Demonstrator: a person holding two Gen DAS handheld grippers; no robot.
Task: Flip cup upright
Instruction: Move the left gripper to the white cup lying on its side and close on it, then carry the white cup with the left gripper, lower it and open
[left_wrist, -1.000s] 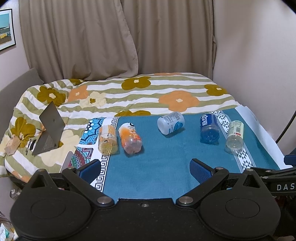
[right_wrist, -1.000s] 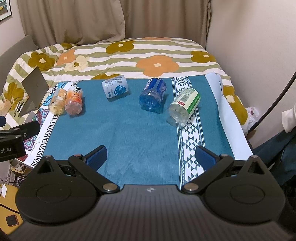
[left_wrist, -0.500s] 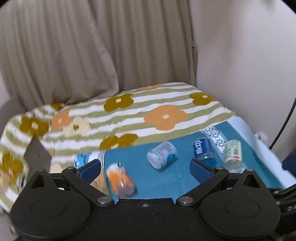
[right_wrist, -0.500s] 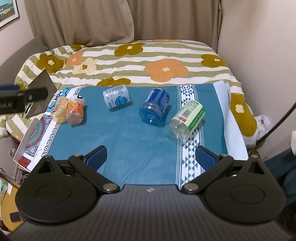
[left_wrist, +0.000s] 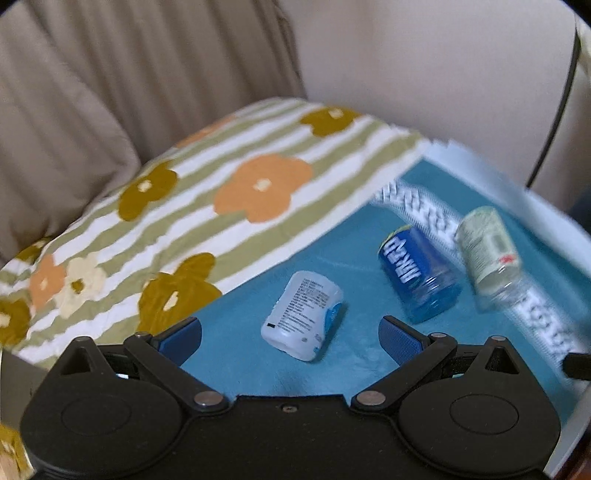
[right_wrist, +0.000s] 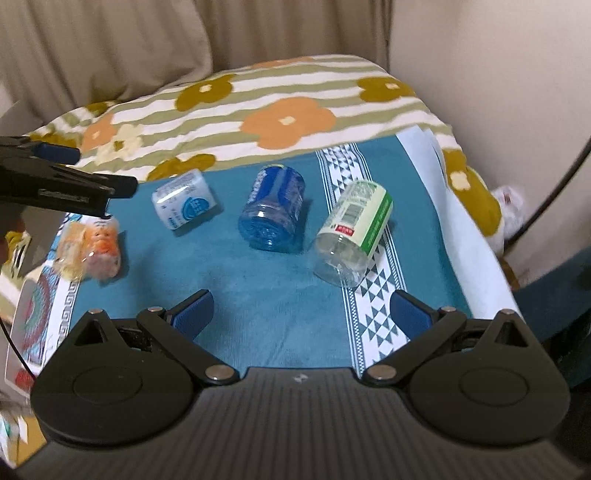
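Because all the cups lie on their sides on the teal cloth (right_wrist: 258, 295) over the bed, none has been set upright yet. Left tool (left_wrist: 290, 334) is wide open and holds nothing; the white cup (left_wrist: 302, 315) lies just beyond its tips, probably the next target. Right tool (right_wrist: 301, 309) is also wide open and empty. Beside the white cup lies the blue cup (right_wrist: 272, 213), then the green-label cup (right_wrist: 352, 231). Its barcode shows, but the writing is too blurred to read.
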